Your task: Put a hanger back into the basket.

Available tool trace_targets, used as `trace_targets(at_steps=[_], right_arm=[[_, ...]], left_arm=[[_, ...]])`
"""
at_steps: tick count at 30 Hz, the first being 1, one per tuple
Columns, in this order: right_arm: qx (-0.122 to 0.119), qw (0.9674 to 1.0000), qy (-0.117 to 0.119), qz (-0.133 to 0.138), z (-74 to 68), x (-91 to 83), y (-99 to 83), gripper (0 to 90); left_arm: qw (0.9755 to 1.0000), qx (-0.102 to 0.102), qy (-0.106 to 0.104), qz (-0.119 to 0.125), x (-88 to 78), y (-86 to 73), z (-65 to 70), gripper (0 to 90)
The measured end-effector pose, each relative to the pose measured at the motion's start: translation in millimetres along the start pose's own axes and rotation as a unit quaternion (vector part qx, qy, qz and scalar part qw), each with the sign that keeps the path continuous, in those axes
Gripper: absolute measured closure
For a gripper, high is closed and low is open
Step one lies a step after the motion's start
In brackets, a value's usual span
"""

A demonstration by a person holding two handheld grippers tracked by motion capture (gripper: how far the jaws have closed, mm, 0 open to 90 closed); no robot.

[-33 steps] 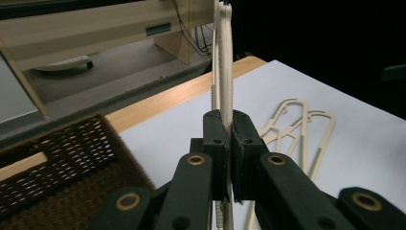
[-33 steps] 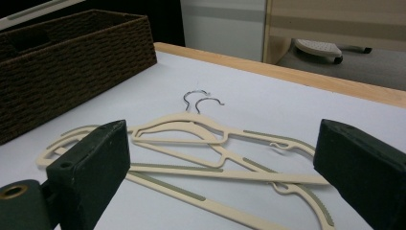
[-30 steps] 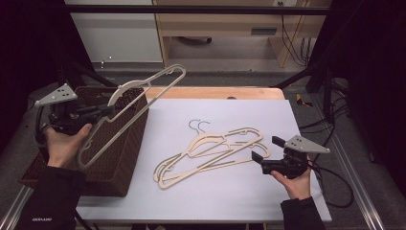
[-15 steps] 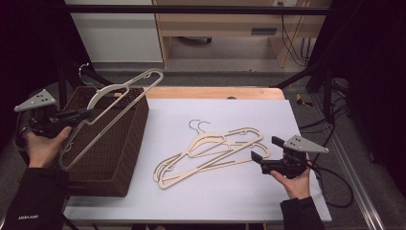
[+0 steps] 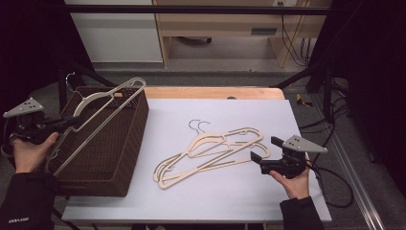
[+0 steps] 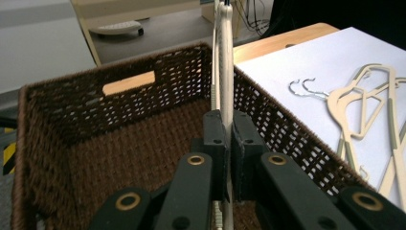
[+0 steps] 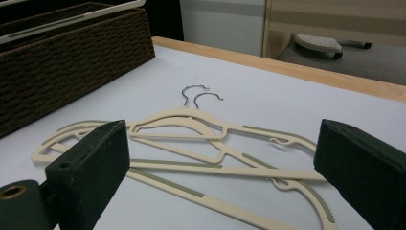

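My left gripper (image 5: 72, 122) is shut on a cream plastic hanger (image 5: 103, 112), which hangs tilted over the brown wicker basket (image 5: 131, 143) at the table's left. In the left gripper view the left gripper (image 6: 225, 139) pinches the hanger's thin bar (image 6: 225, 57) between its jaws above the basket's inside (image 6: 57, 110). Two more cream hangers (image 5: 210, 151) with metal hooks lie overlapping on the white table top. My right gripper (image 5: 265, 149) rests just right of them, open. In the right gripper view its wide-apart jaws (image 7: 225, 158) frame the two hangers (image 7: 191, 124) with nothing between the pads.
The white table sheet (image 5: 230, 196) ends at a wooden edge (image 5: 210, 92) at the back. Beyond it stand a wooden desk (image 5: 215, 19) and dangling cables (image 5: 287, 33). A black cable (image 5: 335, 182) trails from the right gripper off the table's right side.
My left hand has carried the held hanger leftward and down, so that it now lies over the basket's left part. The right hand and the table hangers have not moved.
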State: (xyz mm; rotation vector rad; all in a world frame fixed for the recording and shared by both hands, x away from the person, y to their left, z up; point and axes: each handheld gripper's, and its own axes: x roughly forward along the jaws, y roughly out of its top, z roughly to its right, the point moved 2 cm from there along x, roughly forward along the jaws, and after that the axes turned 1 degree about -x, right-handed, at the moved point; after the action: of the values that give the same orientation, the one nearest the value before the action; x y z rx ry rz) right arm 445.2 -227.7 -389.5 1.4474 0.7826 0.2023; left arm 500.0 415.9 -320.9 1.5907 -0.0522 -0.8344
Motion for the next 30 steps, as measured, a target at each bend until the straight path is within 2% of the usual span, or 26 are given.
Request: trace_targets(at_steps=[7,14,18,20,25,28,29,30], right_arm=[[0.000,1.0000,-0.001,-0.002,-0.1,0.6,-0.3,5.2],[-0.001,1.0000,0.000,-0.002,-0.3,0.9,-0.6,5.2],[-0.003,1.0000,0.002,-0.004,-0.7,1.5,-1.0,5.2],[-0.003,1.0000,0.001,-0.005,-0.7,1.6,-1.1,5.2],[-0.003,1.0000,0.000,-0.008,-1.6,4.1,-1.8,5.2],[-0.005,0.9999,0.002,-0.011,-2.0,5.0,-2.5,5.1],[-0.005,0.9999,0.002,-0.011,-2.3,5.6,-2.6,5.1],[-0.005,0.9999,0.002,-0.012,-2.4,6.0,-2.8,5.1]], left_arm=[[0.9999,-0.001,0.009,-0.012,-1.8,-10.7,-4.6,86.1],[0.9998,-0.009,0.009,-0.013,-0.6,-12.2,-5.1,86.1],[0.9992,-0.014,0.014,-0.034,2.8,-20.8,-9.3,86.1],[0.9984,-0.014,0.020,-0.052,5.5,-27.6,-12.3,86.1],[0.9970,-0.020,0.015,-0.073,10.7,-42.7,-17.0,86.1],[0.9954,-0.018,0.022,-0.091,12.2,-49.3,-17.8,86.2],[0.9942,-0.015,0.027,-0.103,13.0,-51.2,-18.0,86.2],[0.9944,-0.014,0.030,-0.100,14.2,-52.5,-17.9,86.2]])
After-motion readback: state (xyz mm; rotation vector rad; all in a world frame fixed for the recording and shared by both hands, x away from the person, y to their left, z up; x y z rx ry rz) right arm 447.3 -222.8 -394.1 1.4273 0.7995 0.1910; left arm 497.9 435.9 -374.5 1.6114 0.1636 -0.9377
